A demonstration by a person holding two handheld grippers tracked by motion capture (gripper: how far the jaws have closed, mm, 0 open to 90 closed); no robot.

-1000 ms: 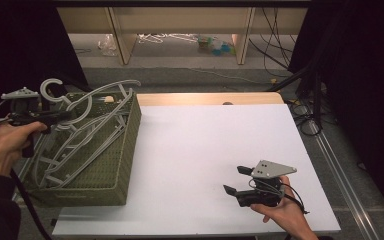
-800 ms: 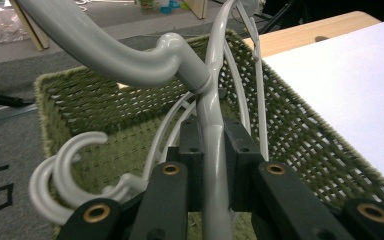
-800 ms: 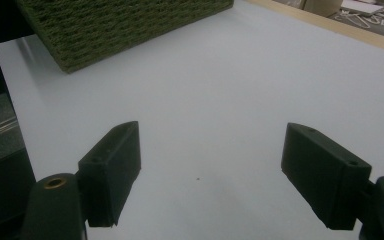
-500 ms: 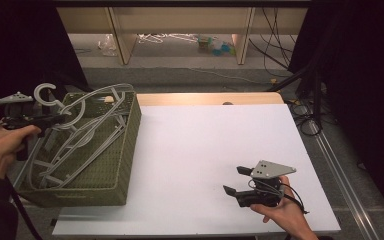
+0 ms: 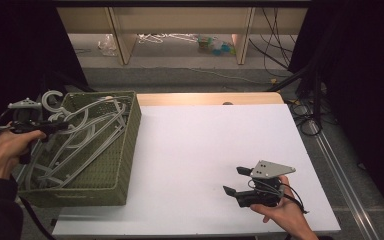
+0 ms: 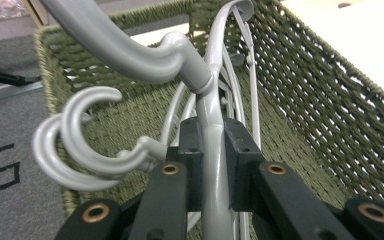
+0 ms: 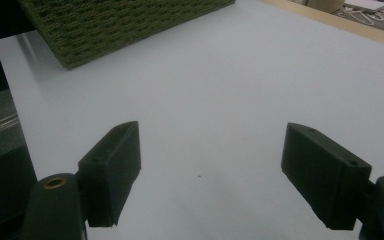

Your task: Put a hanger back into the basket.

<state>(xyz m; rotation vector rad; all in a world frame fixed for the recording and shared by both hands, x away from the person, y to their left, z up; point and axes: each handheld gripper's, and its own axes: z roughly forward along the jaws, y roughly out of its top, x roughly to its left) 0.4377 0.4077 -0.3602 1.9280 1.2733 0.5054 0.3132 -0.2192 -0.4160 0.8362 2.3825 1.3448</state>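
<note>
Down into the green basket (image 5: 125, 150) went the left gripper (image 6: 211, 150), squeezing one grey hanger (image 6: 207, 100); two hooks (image 6: 75, 145) beside. Right gripper (image 7: 212, 165) gapes apart.

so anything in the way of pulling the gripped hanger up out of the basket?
Yes. The left gripper is shut on one grey hanger, but other hangers cross it in the green basket, and two more hooks sit beside its neck. They could snag on lift.
</note>
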